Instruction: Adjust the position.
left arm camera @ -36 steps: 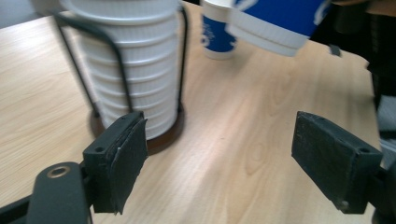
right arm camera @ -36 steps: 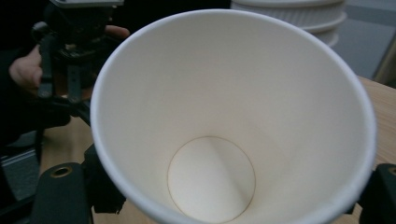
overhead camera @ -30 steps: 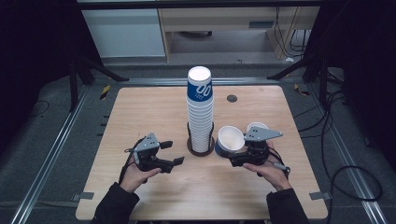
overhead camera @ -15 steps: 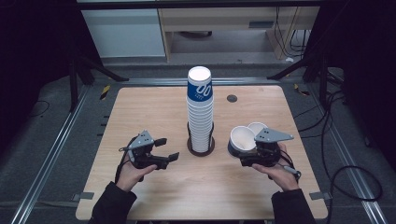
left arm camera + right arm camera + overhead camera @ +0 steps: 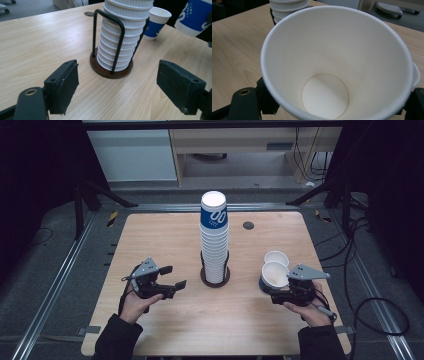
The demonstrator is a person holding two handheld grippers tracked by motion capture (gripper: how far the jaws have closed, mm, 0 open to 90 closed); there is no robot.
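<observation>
You are gripping a paper cup (image 5: 275,274) with your right gripper (image 5: 283,295), low and right of centre in the high view; its jaws are pinching the cup's wall from both sides, and the cup is sitting mouth-up and tilted toward you. In the right gripper view the cup's white inside (image 5: 337,65) is taking up nearly the whole frame, so it is blocking your sight of the table (image 5: 234,45) ahead apart from a strip at the left and upper right.

Just behind the held cup, a second cup (image 5: 276,258) is standing on the table, touching or almost touching it; you cannot tell which from above. In the left gripper view that second cup (image 5: 155,23) is showing at the upper right, blue-sleeved with a white rim, with the held cup (image 5: 193,17) at the far right edge.

Your left gripper (image 5: 172,277) is hovering at the lower left of the high view with its jaws spread wide and nothing between them. It is pointing at the tall stack of cups (image 5: 214,237) in the centre, which is sitting upside down in a black wire holder (image 5: 108,40) on a round brown base (image 5: 110,71). The stack is standing between your two grippers, well apart from each.

A small dark round disc (image 5: 248,225) is lying on the table (image 5: 150,235) above and right of the stack.
</observation>
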